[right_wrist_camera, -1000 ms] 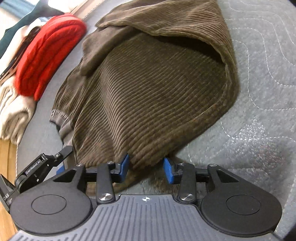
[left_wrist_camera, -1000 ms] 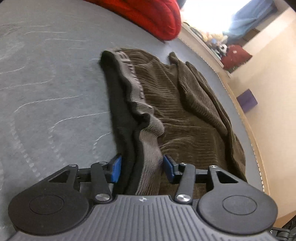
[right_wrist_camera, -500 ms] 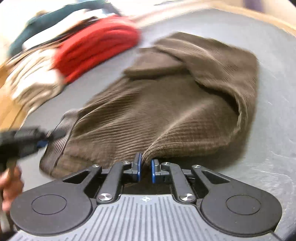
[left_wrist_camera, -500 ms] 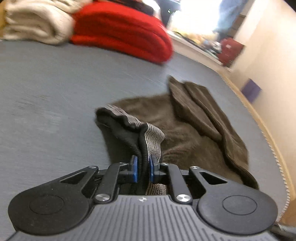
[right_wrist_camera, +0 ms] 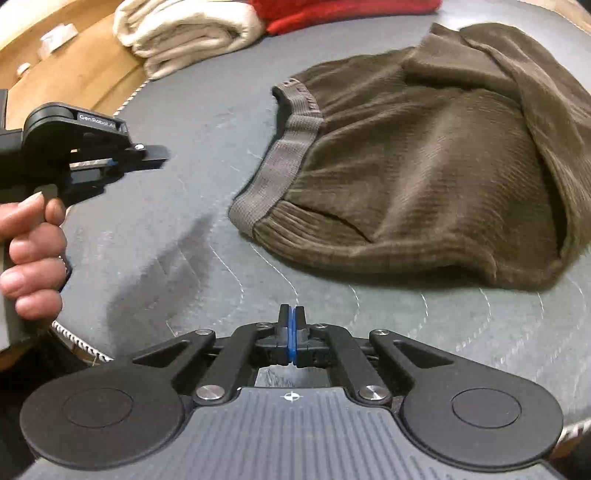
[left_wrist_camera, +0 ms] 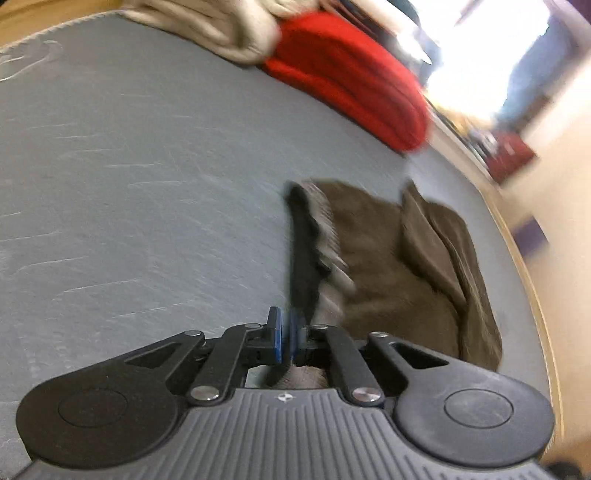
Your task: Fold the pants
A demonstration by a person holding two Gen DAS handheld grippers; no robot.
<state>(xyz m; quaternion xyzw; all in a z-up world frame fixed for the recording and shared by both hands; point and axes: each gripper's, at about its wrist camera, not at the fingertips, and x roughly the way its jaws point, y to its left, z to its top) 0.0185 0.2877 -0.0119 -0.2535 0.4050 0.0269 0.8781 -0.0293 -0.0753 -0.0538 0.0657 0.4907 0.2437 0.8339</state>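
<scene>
The brown corduroy pants (right_wrist_camera: 424,166) lie bunched on the grey quilted mattress (right_wrist_camera: 155,240), with the grey elastic waistband (right_wrist_camera: 291,147) facing left. My right gripper (right_wrist_camera: 291,314) is shut with nothing in it, hovering over bare mattress a little short of the pants' near edge. My left gripper (right_wrist_camera: 159,153), held by a hand (right_wrist_camera: 33,251), hangs to the left of the waistband and clear of it. In the blurred left wrist view the left gripper (left_wrist_camera: 285,317) has its jaws closing, almost together, with no cloth between them. The pants (left_wrist_camera: 388,266) lie just beyond its fingers.
A folded red blanket (left_wrist_camera: 351,85) and a stack of cream towels (right_wrist_camera: 184,33) sit at the far end of the mattress. The mattress edge (left_wrist_camera: 532,277) runs close along the right side of the pants. A wooden floor (right_wrist_camera: 74,74) shows at the far left.
Both grippers closed on the pants' edges, then drew back and up. The cloth is out of both, and the pants lie flat ahead of them.
</scene>
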